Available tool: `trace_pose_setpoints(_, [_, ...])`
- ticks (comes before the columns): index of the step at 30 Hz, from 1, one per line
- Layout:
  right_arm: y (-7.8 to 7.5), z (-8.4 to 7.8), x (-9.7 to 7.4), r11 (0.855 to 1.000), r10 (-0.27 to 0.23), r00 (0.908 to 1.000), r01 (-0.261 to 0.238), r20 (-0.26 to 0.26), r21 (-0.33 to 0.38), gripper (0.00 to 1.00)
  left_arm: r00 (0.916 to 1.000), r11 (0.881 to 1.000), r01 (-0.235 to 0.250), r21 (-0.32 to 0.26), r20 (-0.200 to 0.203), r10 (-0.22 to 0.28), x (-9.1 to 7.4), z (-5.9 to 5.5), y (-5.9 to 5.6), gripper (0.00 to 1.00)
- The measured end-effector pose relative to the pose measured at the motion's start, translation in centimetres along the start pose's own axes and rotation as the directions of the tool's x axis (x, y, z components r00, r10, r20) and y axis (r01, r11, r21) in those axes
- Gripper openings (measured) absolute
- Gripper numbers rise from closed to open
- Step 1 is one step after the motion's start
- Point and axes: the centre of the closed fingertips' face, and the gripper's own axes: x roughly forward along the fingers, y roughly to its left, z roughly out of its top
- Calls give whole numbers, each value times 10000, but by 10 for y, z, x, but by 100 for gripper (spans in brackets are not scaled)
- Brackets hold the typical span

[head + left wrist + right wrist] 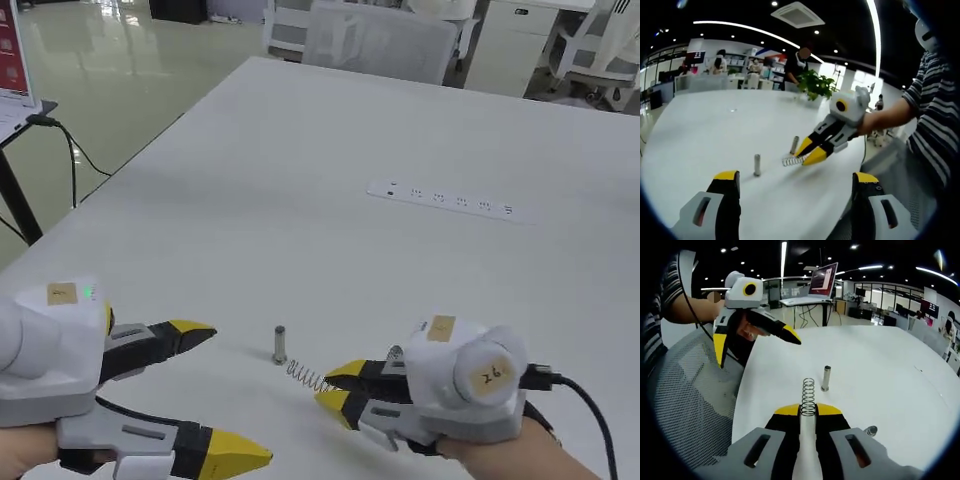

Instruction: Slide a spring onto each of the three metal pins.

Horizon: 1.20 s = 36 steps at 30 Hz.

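Surface: white table, plain matte top.
Far side: white power strip, lying flat, well apart from the pins.
Near side: metal pin standing upright; second pin upright near it.

Ceiling lights light my bench brightly and evenly; shadows are faint. Both gripper views bend strongly at the edges.

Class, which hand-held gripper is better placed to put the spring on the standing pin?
Probably right: the right hand-held gripper holds the spring near the pin; the left hand-held gripper is open, empty.
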Motion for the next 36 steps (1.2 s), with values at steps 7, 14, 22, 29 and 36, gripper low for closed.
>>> trace_pose_setpoints(7, [-3,-14,-28,9977,62,9994,-86,-353,-668,8,9991,9991,420,47,-13,-420,9,5,-6,83])
trace_pose_setpoints(14, [-2,-27,-42,9922,329,9964,-419,-780,-1172,8,9879,9888,1446,366,-616,-1422,24,-2,-26,74])
trace_pose_setpoints(22, [2,-21,-64,9827,1124,9922,-1189,-534,-1422,8,9763,9757,2085,674,-743,-2035,43,1,-40,66])
trace_pose_setpoints(29, [4,-18,-70,9748,1300,9900,-1377,-548,-1755,8,9649,9620,2563,941,-843,-2488,60,-1,-53,54])
trace_pose_setpoints(36, [19,-22,-72,9573,1716,9820,-1852,-793,-2220,8,9560,9502,2914,1105,-678,-2853,74,8,-61,43])
